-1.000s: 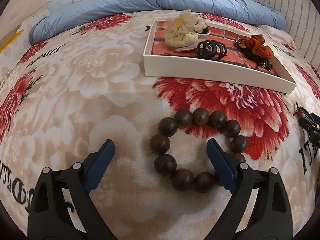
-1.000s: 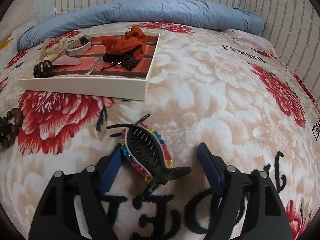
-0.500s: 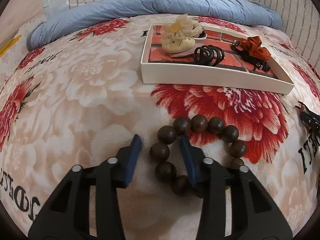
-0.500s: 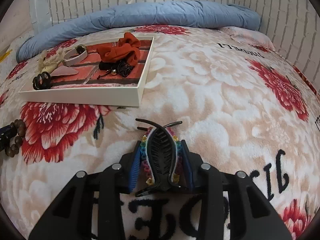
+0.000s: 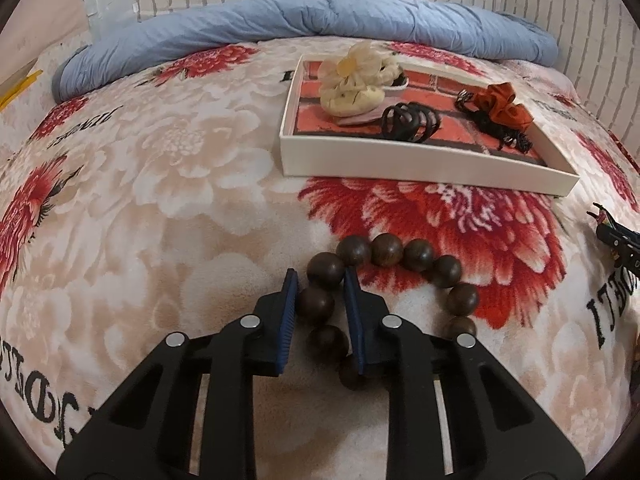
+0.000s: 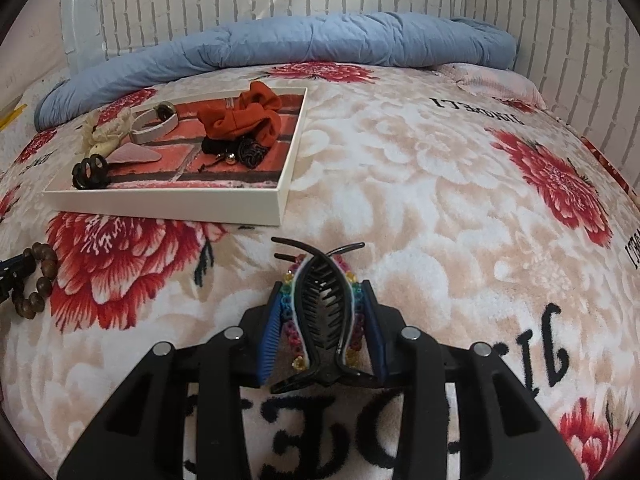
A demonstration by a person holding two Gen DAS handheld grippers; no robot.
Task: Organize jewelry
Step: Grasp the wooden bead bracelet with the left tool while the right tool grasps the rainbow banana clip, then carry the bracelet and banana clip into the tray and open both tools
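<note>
Gripping bead bracelet (image 5: 390,276), left claw (image 5: 318,292) pinched narrow; right claw (image 6: 322,304) clamps hair clip (image 6: 322,312).

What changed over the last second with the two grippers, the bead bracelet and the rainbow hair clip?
Both grippers went from open to shut. The left gripper closed on one side of the wooden bead bracelet; the right gripper closed on the rainbow hair clip, which turned to lie along the fingers. The tray and its contents stayed put.
</note>
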